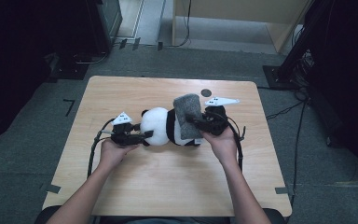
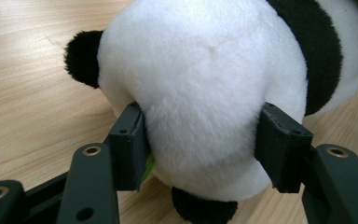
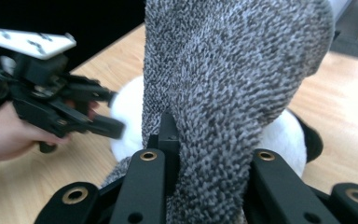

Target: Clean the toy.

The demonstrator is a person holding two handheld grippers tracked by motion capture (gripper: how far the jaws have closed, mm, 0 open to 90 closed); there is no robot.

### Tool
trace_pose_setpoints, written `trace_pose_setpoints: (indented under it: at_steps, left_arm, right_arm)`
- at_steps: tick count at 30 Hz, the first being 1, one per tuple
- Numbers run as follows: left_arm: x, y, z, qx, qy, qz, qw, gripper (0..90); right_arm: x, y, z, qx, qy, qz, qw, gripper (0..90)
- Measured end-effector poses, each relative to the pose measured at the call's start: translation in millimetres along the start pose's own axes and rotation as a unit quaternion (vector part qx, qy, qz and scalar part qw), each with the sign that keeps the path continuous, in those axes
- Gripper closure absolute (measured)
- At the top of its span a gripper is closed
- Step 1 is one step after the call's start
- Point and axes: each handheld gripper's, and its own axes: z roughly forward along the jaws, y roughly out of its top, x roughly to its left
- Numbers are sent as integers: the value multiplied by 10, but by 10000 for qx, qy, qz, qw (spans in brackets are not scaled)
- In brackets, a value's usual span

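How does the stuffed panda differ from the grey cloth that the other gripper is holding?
The panda is plump, rounded, black and white; the grey cloth is flat, speckled and nubbly. The panda lies on the table with the left gripper at its head; the cloth drapes over it, pinched by the right gripper. Both are soft.

We see a plush panda [image 1: 161,126] that is white, with a black ear and a black band across its body. The cloth [image 1: 188,114] over it is grey, speckled with dark and light fibres. Our left tongs [image 1: 145,135] and our right tongs [image 1: 193,122] are black, with small brass-coloured rings at the joints. Each carries a light grey plate with small dark marks. The bench [image 1: 168,182] is pale wood with a fine grain. The floor [image 1: 23,140] around it is dark grey.
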Motion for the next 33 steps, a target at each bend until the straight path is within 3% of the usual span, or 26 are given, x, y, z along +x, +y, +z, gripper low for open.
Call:
trace_pose_setpoints:
  at_steps: [7, 12, 17, 21, 26, 29, 33]
  left_arm:
    - [21, 14, 3, -199, -87, 6, 9998, 288]
    - [2, 21, -39, -141, -121, 127, 9997, 277]
    - [-1, -21, -47, 130, -288, 95, 9995, 279]
    - [-51, -52, -29, 104, -259, 220, 9994, 267]
    - [-26, -107, 46, 99, -269, 70, 9996, 266]
    - [-36, -120, 80, -12, -209, 273, 9994, 251]
    - [-45, -145, 145, -81, -175, 400, 9990, 201]
  right_arm:
    - [-115, -68, 149, 165, -325, -57, 9993, 777]
    - [-204, -77, 206, 162, -368, -34, 9992, 780]
    - [-295, -68, 240, 155, -327, 83, 9993, 782]
    - [-307, -71, 257, 137, -336, 80, 9993, 783]
    - [-332, -79, 278, 132, -309, 85, 9994, 784]
    - [-333, -84, 285, 123, -321, 68, 9994, 784]
    - [-343, -91, 288, 119, -303, 93, 9994, 784]
